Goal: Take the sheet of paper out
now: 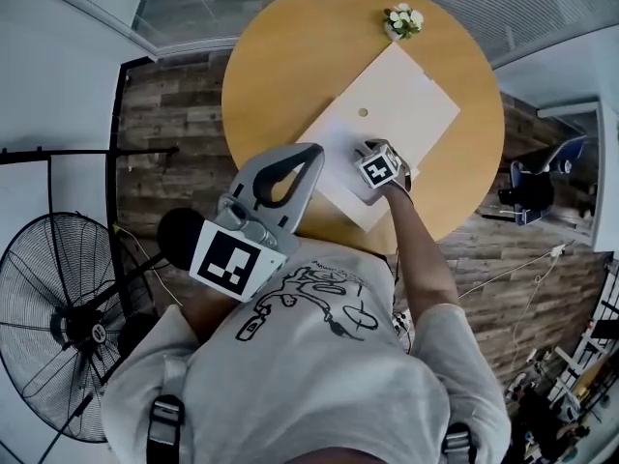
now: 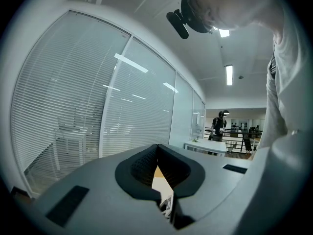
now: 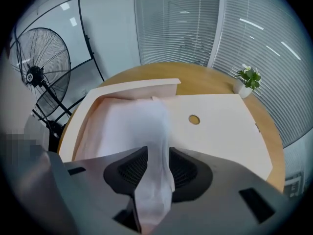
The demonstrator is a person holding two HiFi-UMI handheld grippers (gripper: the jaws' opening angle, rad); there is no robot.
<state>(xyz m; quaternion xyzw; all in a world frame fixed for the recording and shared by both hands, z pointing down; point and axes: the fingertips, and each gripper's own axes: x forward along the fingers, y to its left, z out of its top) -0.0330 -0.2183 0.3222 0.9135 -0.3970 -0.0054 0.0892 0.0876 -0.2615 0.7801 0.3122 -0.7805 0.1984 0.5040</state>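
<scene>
- Loosely, the right hand-held gripper (image 3: 156, 152) has its jaws apart; a lifted, blurred edge of the sheet of paper (image 3: 124, 126) stands between them without being pinched.
- The rest of the sheet lies flat at the open end of the cream envelope (image 3: 225, 131), whose flap (image 3: 142, 86) is raised on the far side.
- A round button (image 3: 194, 119) sits on the envelope's face, just right of the sheet.
- The envelope rests on the round wooden tabletop (image 3: 195, 75), with a small potted plant (image 3: 247, 80) near the far rim.
- The left hand-held gripper (image 2: 157, 148) is raised clear of the tabletop, its jaws closed together on nothing, facing window blinds (image 2: 63, 102).
- A standing fan (image 3: 41, 62) is on the floor at the left.
</scene>
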